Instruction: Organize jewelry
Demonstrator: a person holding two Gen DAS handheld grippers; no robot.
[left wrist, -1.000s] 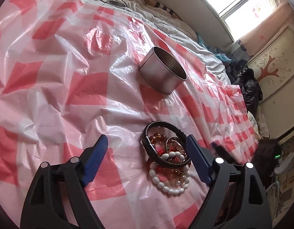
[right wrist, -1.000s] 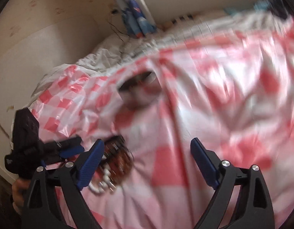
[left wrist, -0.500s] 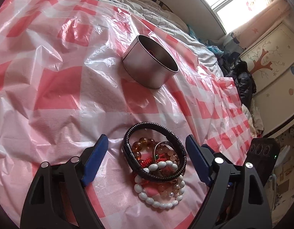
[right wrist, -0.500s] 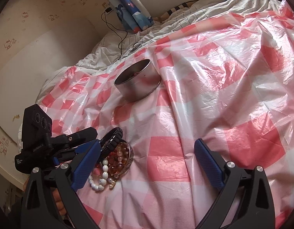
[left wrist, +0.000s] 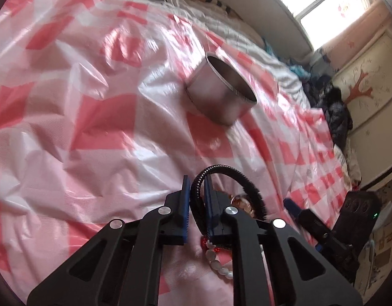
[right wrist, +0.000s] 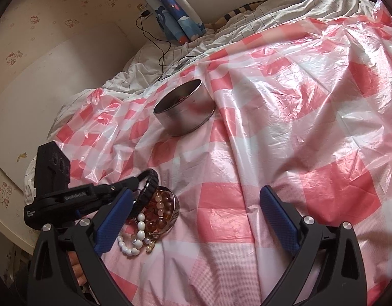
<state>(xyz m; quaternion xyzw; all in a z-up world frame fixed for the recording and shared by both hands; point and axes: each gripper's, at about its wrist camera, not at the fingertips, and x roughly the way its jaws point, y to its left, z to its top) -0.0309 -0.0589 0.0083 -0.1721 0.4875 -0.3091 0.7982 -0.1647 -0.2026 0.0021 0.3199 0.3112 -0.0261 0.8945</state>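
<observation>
so the left gripper (left wrist: pixel 196 187) has its blue pads closing in on the black braided bracelet (left wrist: pixel 222 172); the cord sits right between them and the pads look pressed against it on both sides, with the rest of the loop arching up and off to the right of the jaws; the bracelet's far end is still down on the jewelry pile, not lifted clear as far as I can tell

right under and behind those jaws is the pile itself; a white bead bracelet (right wrist: pixel 134 242) trailing toward the camera, and an amber bead bracelet (right wrist: pixel 159 210) bunched up just beside the black one; there's something red in there too but it's too hidden to name

the right gripper (right wrist: pixel 198 216) is just hanging there with jaws wide apart and nothing between them; only the pink-and-white checked plastic sheet (right wrist: pixel 285 117) under it; the pile sits just beside its left finger

farther up the sheet from the pile is a round metal tin (right wrist: pixel 184 108), open, upright, well apart from the bracelets; there's something reddish inside, can't make out what

past the sheet's edge there's white bedding and a black cable (right wrist: pixel 155 43) running up to the wall
</observation>
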